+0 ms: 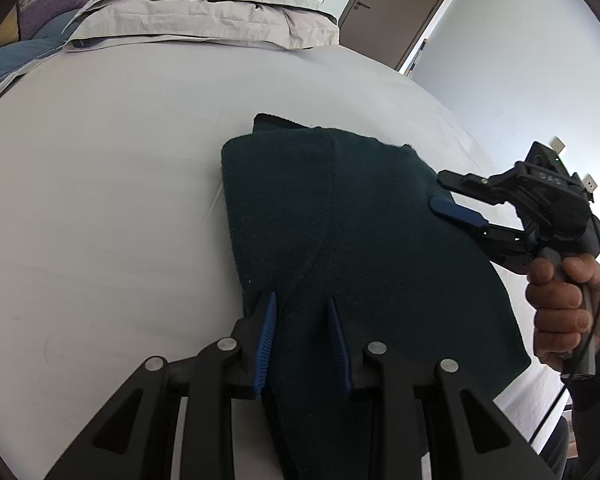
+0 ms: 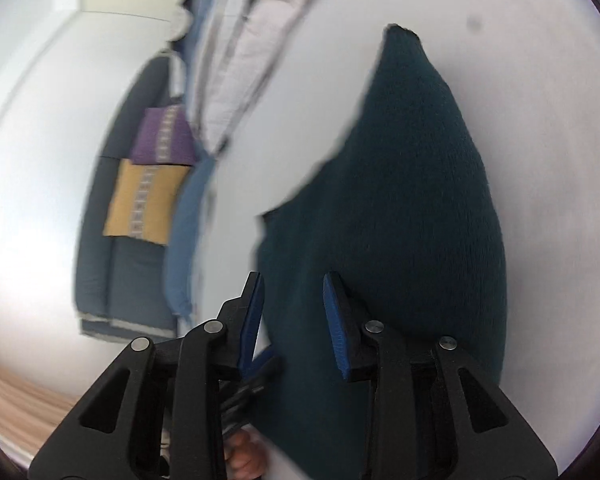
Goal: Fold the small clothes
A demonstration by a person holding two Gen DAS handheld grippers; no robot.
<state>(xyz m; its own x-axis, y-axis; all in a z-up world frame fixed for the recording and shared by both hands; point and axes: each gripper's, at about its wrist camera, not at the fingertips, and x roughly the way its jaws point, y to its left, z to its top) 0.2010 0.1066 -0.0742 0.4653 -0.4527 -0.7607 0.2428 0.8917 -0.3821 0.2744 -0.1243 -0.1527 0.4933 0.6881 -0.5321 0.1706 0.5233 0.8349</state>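
A dark teal knitted garment (image 1: 356, 240) lies folded on the white bed sheet (image 1: 100, 200). My left gripper (image 1: 302, 304) has its blue pads on either side of the garment's near edge, with cloth between them. My right gripper (image 1: 440, 194) comes in from the right, held by a hand, with its fingers around the garment's right edge. In the blurred right wrist view the garment (image 2: 412, 208) rises between the right gripper's (image 2: 294, 284) pads, and the left gripper's fingertips (image 2: 260, 364) show low beside it.
Stacked grey and blue pillows (image 1: 204, 12) lie at the head of the bed. A brown door (image 1: 400, 4) and a white wall stand beyond the bed's right edge. A dark sofa with purple and yellow cushions (image 2: 148, 184) shows in the right wrist view.
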